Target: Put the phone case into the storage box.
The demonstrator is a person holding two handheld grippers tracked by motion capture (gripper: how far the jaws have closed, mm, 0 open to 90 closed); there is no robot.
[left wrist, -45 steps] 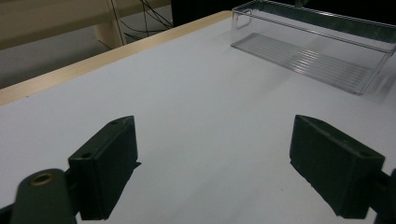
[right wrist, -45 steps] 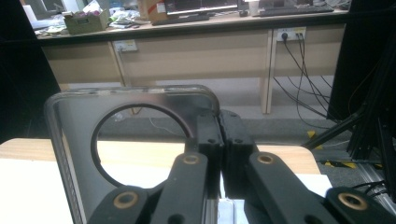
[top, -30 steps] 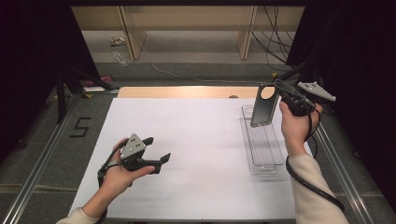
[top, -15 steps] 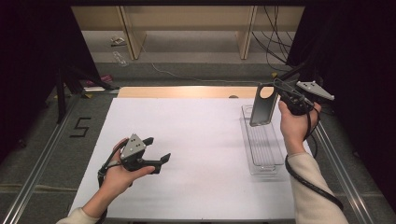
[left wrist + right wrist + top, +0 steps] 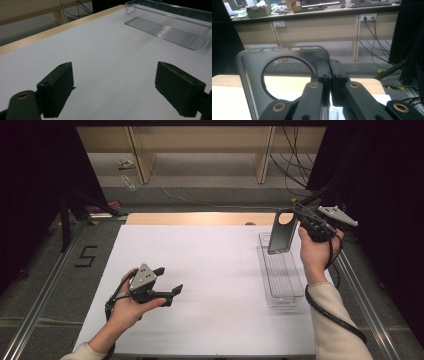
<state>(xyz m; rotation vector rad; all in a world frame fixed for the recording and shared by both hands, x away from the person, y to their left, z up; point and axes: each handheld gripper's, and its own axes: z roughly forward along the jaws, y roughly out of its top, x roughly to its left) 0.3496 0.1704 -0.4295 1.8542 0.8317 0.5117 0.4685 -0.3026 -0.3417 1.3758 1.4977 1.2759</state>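
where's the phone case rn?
High view, right side: the phone case hangs upright in the right gripper, held above the far end of the clear tray.

Your left gripper (image 5: pixel 113 92) hangs over a white table surface (image 5: pixel 105 55), its two black jaws standing wide apart with nothing between them. Beyond them, at the upper right, a clear plastic tray (image 5: pixel 167 30) with a ribbed floor sits on the surface. A wooden table edge (image 5: pixel 50 32) runs diagonally across the upper left.

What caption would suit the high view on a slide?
Right gripper holds a phone case upright above a clear tray; left gripper rests open on the white table.
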